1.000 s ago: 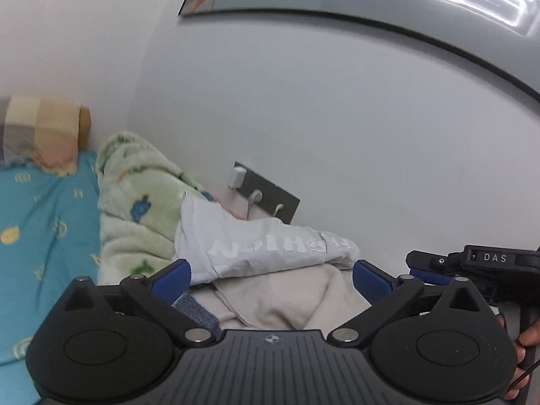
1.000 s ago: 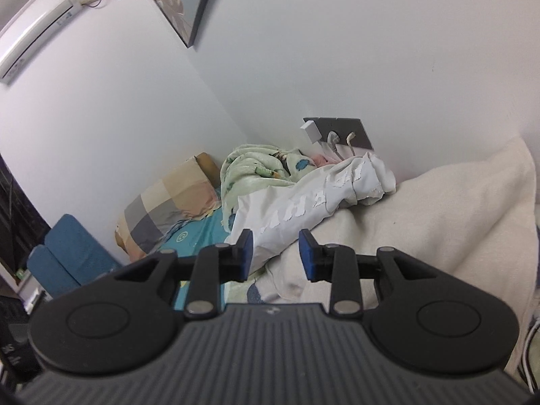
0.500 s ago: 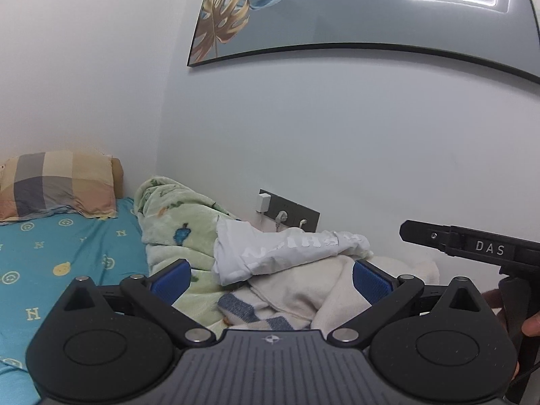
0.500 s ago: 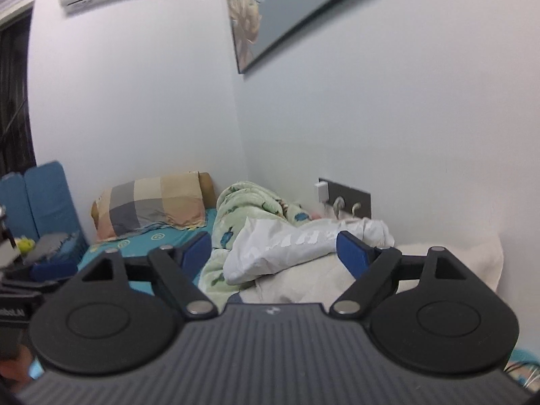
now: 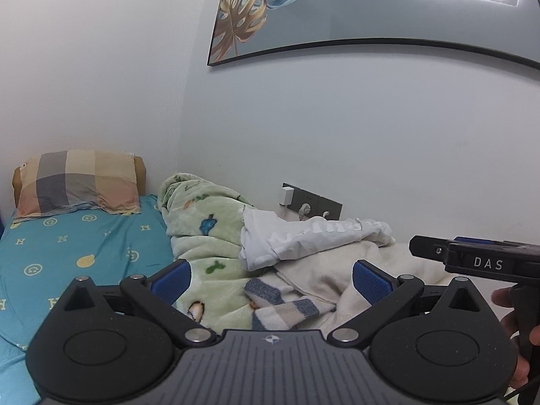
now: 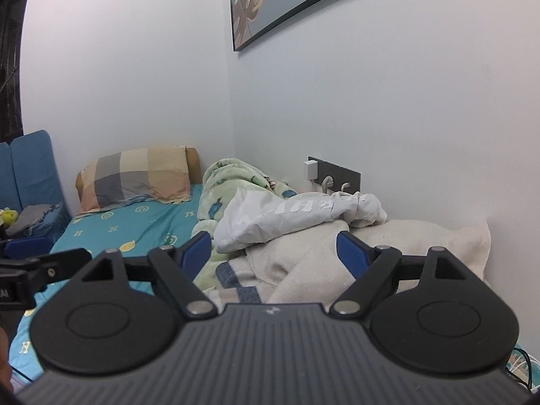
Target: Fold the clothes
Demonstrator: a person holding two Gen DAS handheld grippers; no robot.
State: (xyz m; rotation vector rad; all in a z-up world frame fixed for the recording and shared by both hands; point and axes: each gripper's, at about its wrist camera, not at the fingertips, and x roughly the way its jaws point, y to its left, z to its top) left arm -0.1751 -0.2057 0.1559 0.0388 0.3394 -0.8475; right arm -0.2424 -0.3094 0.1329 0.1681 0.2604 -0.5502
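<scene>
Two grippers up over the bed, and both are empty. Left gripper [image 5: 269,276] stands with its blue pads spread wide, nothing between them. Right gripper [image 6: 274,248] is released too, jaws wide apart and clear of the fabric. Ahead of both, against the wall, lies the heap of clothes: a white garment with pale lettering [image 5: 314,238] draped on top of a cream fleece piece [image 6: 303,253], with a blue-and-white striped cuff [image 5: 280,303] poking out below. Green printed blanket [image 5: 202,222] bunched just beside it, checked pillow [image 6: 135,177] further back on the turquoise sheet [image 5: 74,249].
</scene>
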